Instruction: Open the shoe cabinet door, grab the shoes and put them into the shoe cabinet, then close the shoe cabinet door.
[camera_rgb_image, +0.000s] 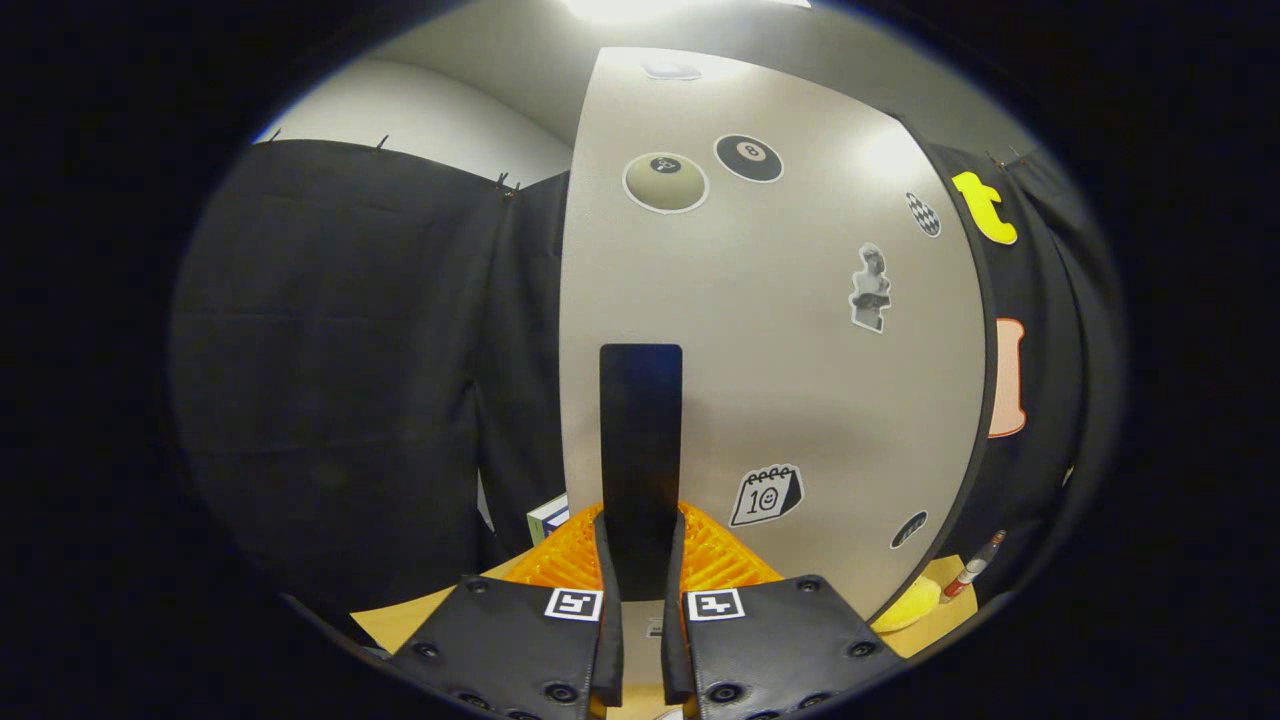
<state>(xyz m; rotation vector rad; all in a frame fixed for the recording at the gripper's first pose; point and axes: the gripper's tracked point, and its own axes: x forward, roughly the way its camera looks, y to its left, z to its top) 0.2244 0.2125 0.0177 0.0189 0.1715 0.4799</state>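
Observation:
The shoe cabinet door (800, 330) is a pale grey panel with several stickers, standing close in front of me. Its black upright handle (640, 420) runs down between my fingers. My gripper (640, 525) is shut on the handle, with the orange ridged fingers (565, 555) pressed against it from both sides. I cannot tell whether the door is fully closed or slightly ajar. A yellow rounded thing (910, 603), possibly a shoe, lies low to the right of the door, mostly hidden by it.
A light wooden surface (400, 620) lies under the gripper. A small white and blue box (547, 518) sits by the door's lower left edge. A red and white marker (975, 568) lies at the lower right. Black cloth walls hang on both sides.

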